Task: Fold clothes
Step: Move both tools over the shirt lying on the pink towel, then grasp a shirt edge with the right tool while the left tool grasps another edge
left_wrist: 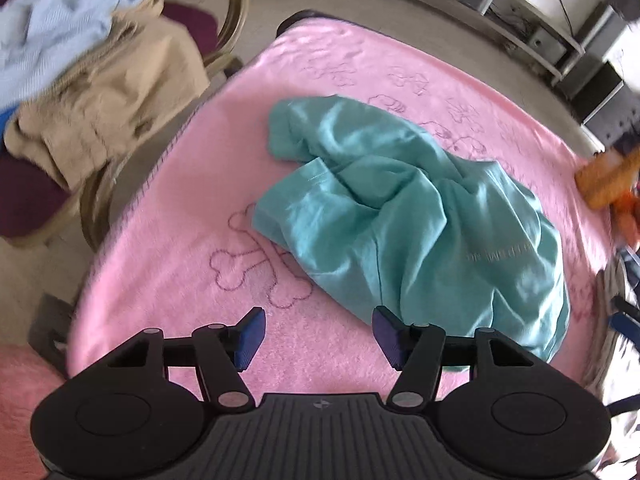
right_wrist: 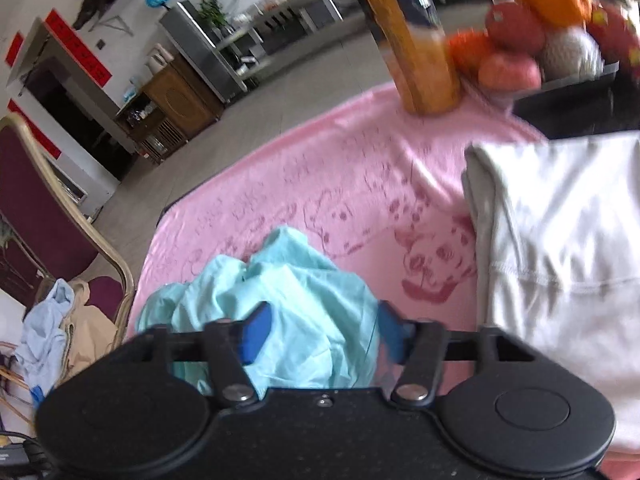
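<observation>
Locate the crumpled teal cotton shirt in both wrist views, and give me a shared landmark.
Left wrist: crumpled teal cotton shirt lies centre to right of centre on the pink fleece blanket, ahead of the open left gripper.
Right wrist: same shirt sits low and centre, bunched right at the open right gripper; contact unclear.
Shared landmark: the maroon chair piled with beige and light-blue clothes, at left in both views.

no text could be read; faint pale lettering on the crumpled teal cotton shirt (left_wrist: 496, 250) was too blurred.
</observation>
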Demonstrator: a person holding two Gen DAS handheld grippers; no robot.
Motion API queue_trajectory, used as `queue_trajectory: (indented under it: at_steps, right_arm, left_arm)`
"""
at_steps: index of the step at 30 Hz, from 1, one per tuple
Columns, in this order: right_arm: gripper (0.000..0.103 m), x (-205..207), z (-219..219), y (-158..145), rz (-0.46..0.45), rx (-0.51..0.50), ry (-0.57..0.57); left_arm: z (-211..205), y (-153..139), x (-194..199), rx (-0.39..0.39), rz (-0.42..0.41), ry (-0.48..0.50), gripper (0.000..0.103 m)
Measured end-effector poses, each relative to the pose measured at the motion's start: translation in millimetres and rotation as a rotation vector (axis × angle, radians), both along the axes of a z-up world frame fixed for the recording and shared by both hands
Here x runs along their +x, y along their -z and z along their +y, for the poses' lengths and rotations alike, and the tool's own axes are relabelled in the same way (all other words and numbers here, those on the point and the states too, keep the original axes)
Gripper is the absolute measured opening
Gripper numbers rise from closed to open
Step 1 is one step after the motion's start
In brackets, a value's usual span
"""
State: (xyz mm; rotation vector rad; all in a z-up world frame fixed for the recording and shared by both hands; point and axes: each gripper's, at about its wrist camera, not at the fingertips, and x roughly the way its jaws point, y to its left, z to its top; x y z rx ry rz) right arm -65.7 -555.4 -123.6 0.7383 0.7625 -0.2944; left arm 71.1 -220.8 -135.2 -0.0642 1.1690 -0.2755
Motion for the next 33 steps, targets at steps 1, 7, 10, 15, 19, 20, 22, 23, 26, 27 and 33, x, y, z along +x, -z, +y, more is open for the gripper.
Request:
queue_trajectory:
  at_steps: [1, 7, 10, 15, 19, 20, 22, 23, 26, 27, 33]
  right_arm:
    - [0.030, 2.9, -1.7, 4.5, 0.014, 0.013, -0.001]
    - [0.039, 14.3, -13.7, 26.8, 0.082, 0.069, 0.023]
    - [0.039, 16.0, -18.1, 35.0, 0.094, 0.088, 0.052]
    - [0.034, 17.1, -23.1, 46.0, 0.085, 0.143, 0.086]
    - [0.002, 8.3, -30.6, 42.3, 0.022, 0.157, 0.161]
    - [0.002, -4.4, -34.9, 29.7, -0.032, 0.126, 0.217]
    - [0.002, -23.9, -40.0, 13.6, -0.081, 0.068, 0.282]
    - [0.002, -29.5, -40.5, 10.9, -0.074, 0.040, 0.291]
    - [0.002, -34.6, -44.2, 21.0, -0.011, 0.068, 0.306]
    - [0.002, -35.6, -46.0, 23.6, 0.001, 0.084, 0.309]
    - [0.003, -37.4, -49.1, 25.1, 0.021, 0.095, 0.291]
  left_arm:
    - [0.2, 3.2, 1.8, -0.007, 0.008, -0.002, 0.059]
    - [6.6, 16.6, 7.8, -0.052, 0.010, -0.050, 0.064]
    - [11.3, 15.7, 7.9, -0.067, 0.003, -0.064, 0.063]
    - [19.0, 14.2, 8.1, -0.091, -0.008, -0.087, 0.063]
    - [29.9, 7.8, 8.1, -0.115, -0.024, -0.118, 0.063]
    - [33.9, 6.2, 8.0, -0.124, -0.028, -0.129, 0.063]
    - [40.3, 4.2, 7.8, -0.140, -0.032, -0.150, 0.062]
    - [41.0, 5.2, 8.0, -0.145, -0.026, -0.156, 0.061]
    - [35.7, 12.6, 6.8, -0.163, 0.004, -0.157, 0.058]
    - [33.3, 15.4, 6.2, -0.169, 0.015, -0.156, 0.055]
    - [15.6, 34.0, 13.1, -0.170, 0.029, -0.134, 0.054]
